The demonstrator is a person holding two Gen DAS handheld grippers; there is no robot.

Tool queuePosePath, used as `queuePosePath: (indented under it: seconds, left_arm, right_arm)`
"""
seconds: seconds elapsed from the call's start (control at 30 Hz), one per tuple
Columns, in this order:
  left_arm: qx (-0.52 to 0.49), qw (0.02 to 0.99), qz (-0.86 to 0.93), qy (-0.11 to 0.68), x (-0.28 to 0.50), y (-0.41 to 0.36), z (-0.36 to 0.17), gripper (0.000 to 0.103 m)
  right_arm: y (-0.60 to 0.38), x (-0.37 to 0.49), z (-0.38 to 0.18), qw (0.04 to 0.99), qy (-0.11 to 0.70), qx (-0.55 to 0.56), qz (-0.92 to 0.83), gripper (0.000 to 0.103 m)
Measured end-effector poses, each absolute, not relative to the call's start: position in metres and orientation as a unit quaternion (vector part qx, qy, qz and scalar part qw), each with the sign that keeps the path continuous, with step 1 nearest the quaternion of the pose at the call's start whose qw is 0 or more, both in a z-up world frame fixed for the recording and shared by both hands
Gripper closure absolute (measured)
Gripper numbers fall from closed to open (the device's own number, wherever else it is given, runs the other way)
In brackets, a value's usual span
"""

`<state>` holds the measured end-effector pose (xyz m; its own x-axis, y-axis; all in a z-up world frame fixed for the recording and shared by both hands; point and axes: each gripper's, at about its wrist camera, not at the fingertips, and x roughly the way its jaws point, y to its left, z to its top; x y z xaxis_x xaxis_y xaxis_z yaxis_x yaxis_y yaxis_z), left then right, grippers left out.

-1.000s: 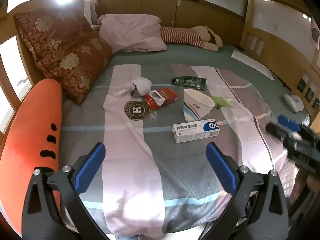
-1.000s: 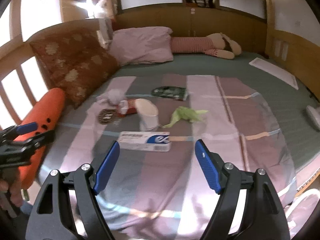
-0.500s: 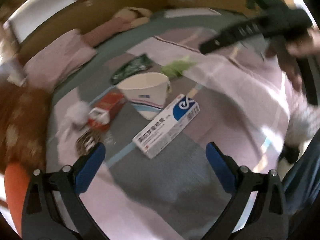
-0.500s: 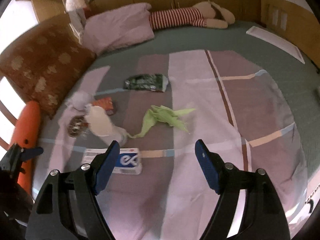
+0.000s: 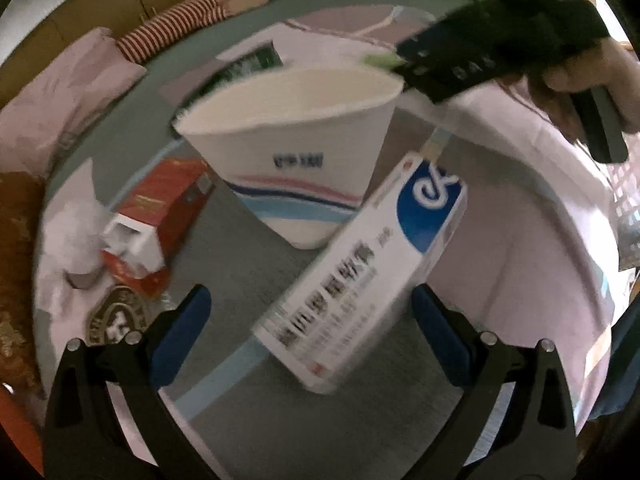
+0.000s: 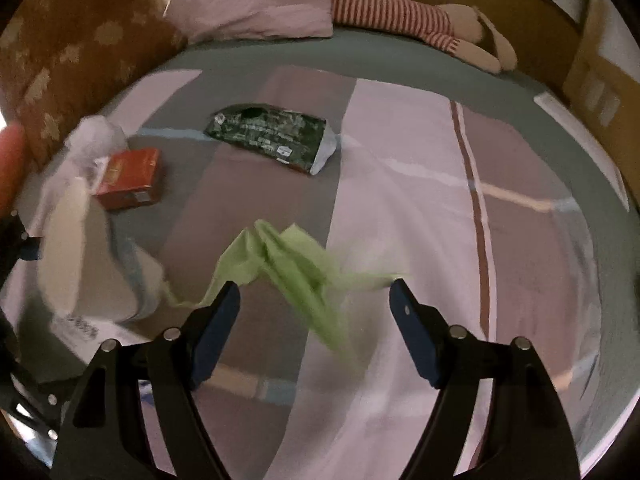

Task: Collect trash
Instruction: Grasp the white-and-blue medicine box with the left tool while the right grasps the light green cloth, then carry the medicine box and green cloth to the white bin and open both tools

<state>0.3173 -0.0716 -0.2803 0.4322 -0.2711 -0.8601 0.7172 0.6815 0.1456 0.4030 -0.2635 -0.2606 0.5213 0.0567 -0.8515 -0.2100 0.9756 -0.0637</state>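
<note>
Left claw (image 5: 306, 312) agape over white box (image 5: 362, 272), right claw (image 6: 314, 300) agape over green wrapper (image 6: 288, 264)

1. one paper cup (image 5: 296, 140), white with blue and pink stripes.
2. two boxes: a red one (image 5: 160, 216) and a long white and blue one (image 5: 368, 276).
3. one dark green wrapper (image 6: 268, 132), lying flat.
4. one light green crumpled scrap (image 6: 288, 260).
5. one wad of white tissue (image 5: 68, 236), pretty blurry tbh.
6. one round brown badge-looking thing (image 5: 116, 316).
7. two cushions: one pink pillow (image 6: 260, 0), one brown patterned one (image 6: 72, 60).
8. one striped plush toy (image 6: 420, 24) at the far end.
9. two grippers, left (image 5: 306, 332) and right (image 6: 314, 316), both spread wide with nothing between them.
</note>
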Motion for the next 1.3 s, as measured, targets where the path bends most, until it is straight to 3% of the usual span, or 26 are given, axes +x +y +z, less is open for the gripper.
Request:
queuePosePath:
  seconds: [0.03, 0.07, 0.13, 0.2, 0.43, 0.67, 0.83, 0.97, 1.3]
  left_arm:
    - [0.250, 0.805, -0.311, 0.439, 0.318, -0.071, -0.284, 0.010]
    - [0.240, 0.805, -0.318, 0.440, 0.318, -0.070, -0.284, 0.013]
    - [0.215, 0.801, -0.331, 0.450, 0.317, -0.067, -0.282, 0.028]
    - [0.217, 0.800, -0.332, 0.450, 0.312, -0.067, -0.279, 0.037]
    - [0.187, 0.791, -0.365, 0.453, 0.279, -0.065, -0.259, 0.054]
    - [0.147, 0.819, -0.372, 0.412, 0.221, -0.054, -0.190, 0.054]
    - [0.107, 0.873, -0.263, 0.396, 0.198, -0.038, -0.145, 0.054]
    - [0.022, 0.892, -0.179, 0.413, 0.189, -0.014, -0.138, 0.054]
    - [-0.001, 0.904, -0.100, 0.415, 0.178, 0.005, -0.159, 0.054]
  right_arm:
    - [-0.264, 0.408, -0.266, 0.859, 0.500, -0.070, 0.087, 0.051]
    - [-0.264, 0.409, -0.270, 0.853, 0.510, -0.064, 0.095, 0.059]
    - [-0.263, 0.407, -0.274, 0.846, 0.518, -0.060, 0.108, 0.082]
    - [-0.264, 0.402, -0.271, 0.848, 0.516, -0.053, 0.108, 0.089]
    - [-0.277, 0.363, -0.232, 0.861, 0.499, -0.007, 0.102, 0.089]
    - [-0.300, 0.294, -0.172, 0.892, 0.442, 0.053, 0.076, 0.089]
    - [-0.300, 0.246, -0.146, 0.908, 0.403, 0.084, 0.078, 0.089]
    - [-0.283, 0.217, -0.140, 0.910, 0.391, 0.099, 0.098, 0.089]
    - [-0.239, 0.189, -0.136, 0.915, 0.379, 0.056, 0.124, 0.089]
